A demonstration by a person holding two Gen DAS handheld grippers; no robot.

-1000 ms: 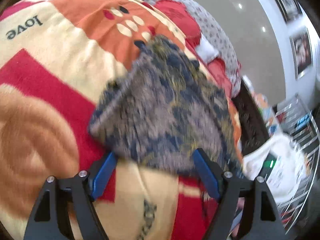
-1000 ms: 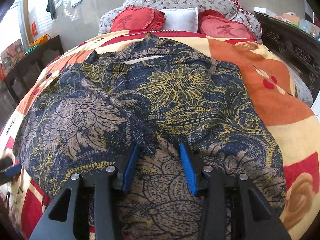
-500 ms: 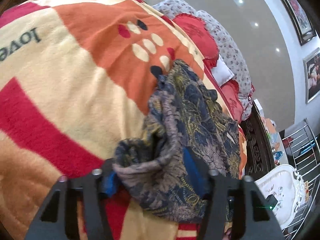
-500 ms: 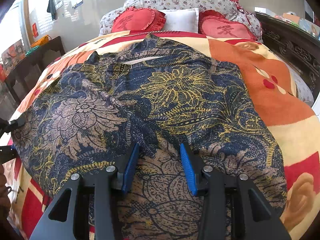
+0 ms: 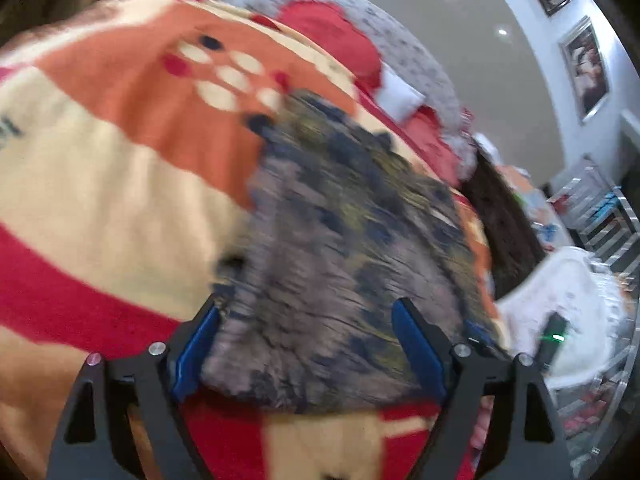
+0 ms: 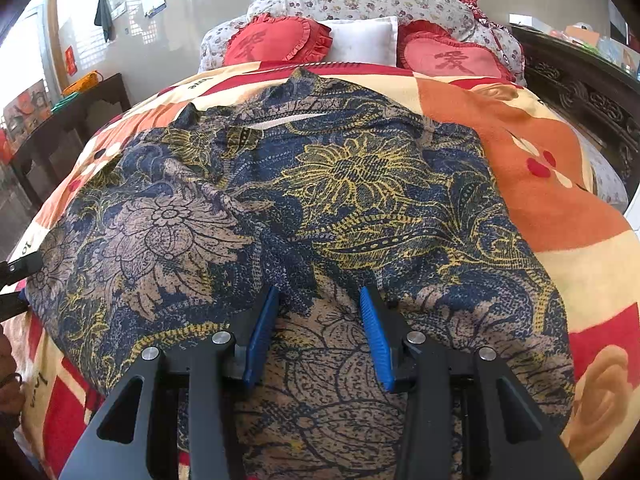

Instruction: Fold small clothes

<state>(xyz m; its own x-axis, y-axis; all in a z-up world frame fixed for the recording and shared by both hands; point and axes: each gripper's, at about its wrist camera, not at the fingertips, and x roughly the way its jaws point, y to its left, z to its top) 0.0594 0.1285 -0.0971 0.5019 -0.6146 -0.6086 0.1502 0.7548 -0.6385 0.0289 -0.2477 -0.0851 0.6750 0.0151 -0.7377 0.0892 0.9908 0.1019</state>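
A navy, tan and yellow floral garment [image 6: 320, 200] lies spread flat on the bed's blanket [image 6: 560, 184]. My right gripper [image 6: 318, 320] is open, resting over the garment's near edge, with cloth between the blue pads [image 6: 262, 328]. In the left wrist view the garment [image 5: 344, 264] is blurred by motion. My left gripper [image 5: 308, 344] is open at the garment's left side edge, with the cloth lying between its wide-apart fingers. The left gripper's tip shows at the far left of the right wrist view [image 6: 16, 280].
Two red heart pillows [image 6: 276, 42] and a white pillow [image 6: 364, 40] lie at the headboard. A dark carved bed frame [image 6: 592, 92] runs along the right. A dark side table [image 6: 68, 120] stands at the left. A white chair [image 5: 560, 312] and metal rack [image 5: 600, 208] stand beyond the bed.
Half a second ago the left gripper had a bunched fold of the garment's edge between its fingers; now the cloth lies flatter and the view is blurred by motion. The right gripper has not moved.
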